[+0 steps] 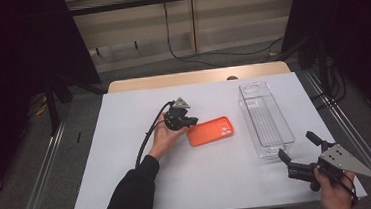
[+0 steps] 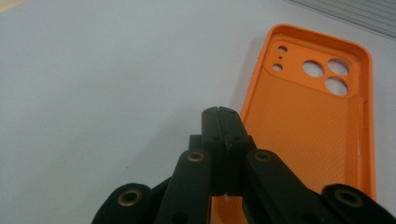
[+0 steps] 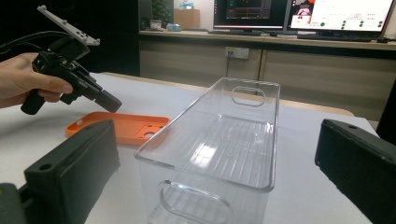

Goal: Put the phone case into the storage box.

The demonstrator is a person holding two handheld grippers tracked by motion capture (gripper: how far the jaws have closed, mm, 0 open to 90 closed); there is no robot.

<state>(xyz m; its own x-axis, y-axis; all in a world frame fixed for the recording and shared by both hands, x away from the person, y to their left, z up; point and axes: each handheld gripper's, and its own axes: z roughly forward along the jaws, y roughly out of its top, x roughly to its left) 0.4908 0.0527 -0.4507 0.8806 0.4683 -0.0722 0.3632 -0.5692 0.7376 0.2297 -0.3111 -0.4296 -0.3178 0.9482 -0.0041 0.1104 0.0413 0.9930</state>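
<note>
White table sheet [image 1: 127, 154] is seen across the middle of the high view. An orange phone case [image 1: 210, 131] lies flat at the centre of that frame, inner side up, camera cut-outs toward its right end. A clear plastic bin [image 1: 265, 118] is placed to the right of the case, apart from it, long side running up the frame.

The left gripper [image 1: 189, 121] is held by the left hand [image 1: 164, 136] just left of centre, tips at the case's left end. In the left gripper view the jaws are seen pressed together with nothing between them; whether the case is touched cannot be told.

The right gripper [image 1: 298, 149] is held at lower right by the right hand [image 1: 334, 190], near the bin's nearer end, jaws spread wide, nothing between them.
</note>
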